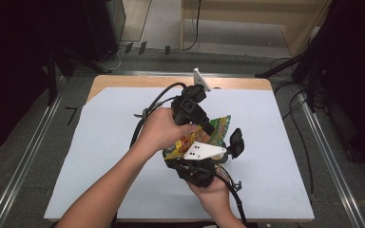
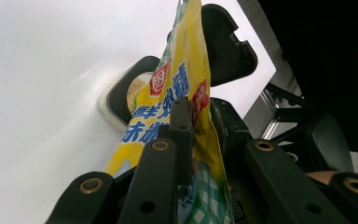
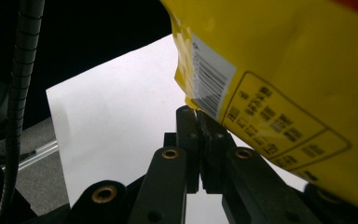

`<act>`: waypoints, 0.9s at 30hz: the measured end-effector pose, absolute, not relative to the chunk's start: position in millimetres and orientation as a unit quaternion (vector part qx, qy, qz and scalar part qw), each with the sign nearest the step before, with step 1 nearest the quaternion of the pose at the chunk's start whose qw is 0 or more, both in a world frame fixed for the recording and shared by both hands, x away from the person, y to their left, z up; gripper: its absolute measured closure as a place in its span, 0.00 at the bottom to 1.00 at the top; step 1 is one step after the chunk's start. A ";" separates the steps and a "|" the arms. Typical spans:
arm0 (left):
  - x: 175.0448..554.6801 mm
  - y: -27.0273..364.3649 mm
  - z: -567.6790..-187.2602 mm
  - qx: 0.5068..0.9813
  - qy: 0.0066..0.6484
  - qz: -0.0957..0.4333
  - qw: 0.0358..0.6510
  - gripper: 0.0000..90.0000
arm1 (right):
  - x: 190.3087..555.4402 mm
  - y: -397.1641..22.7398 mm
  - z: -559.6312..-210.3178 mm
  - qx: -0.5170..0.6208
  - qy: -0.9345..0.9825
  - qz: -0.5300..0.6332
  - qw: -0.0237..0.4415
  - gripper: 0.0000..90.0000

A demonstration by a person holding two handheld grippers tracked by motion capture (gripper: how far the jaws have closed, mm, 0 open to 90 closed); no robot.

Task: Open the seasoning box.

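Evidently mid-tear: yellow snack pouch (image 1: 204,135) held above the white sheet (image 1: 100,156), pinched by left gripper (image 2: 182,109) and by right gripper (image 3: 198,122) at its lower edge (barcode side). Next: pull apart steadily, grips kept firm.

Yellow packet (image 2: 186,88) carried blue lettering, a red badge, green-white check and a black-and-white barcode; grippers (image 1: 190,107) were black, table sheet (image 1: 100,142) white over a tan wood edge.
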State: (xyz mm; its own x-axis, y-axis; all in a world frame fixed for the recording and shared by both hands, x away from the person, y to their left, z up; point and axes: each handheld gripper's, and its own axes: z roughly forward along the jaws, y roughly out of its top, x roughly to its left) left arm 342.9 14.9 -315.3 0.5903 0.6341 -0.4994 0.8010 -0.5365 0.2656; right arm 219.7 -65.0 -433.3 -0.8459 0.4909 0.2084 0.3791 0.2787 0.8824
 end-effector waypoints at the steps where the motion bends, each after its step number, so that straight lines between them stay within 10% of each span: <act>1: 342.9 14.9 -315.3 0.859 0.417 -0.174 0.239 0.89 | 219.7 -65.1 -433.3 0.273 0.798 0.535 0.052 1.00; 27: 341.9 14.4 -315.0 0.861 0.415 -0.170 0.240 0.89 | 219.4 -64.9 -433.1 0.273 0.798 0.535 0.053 1.00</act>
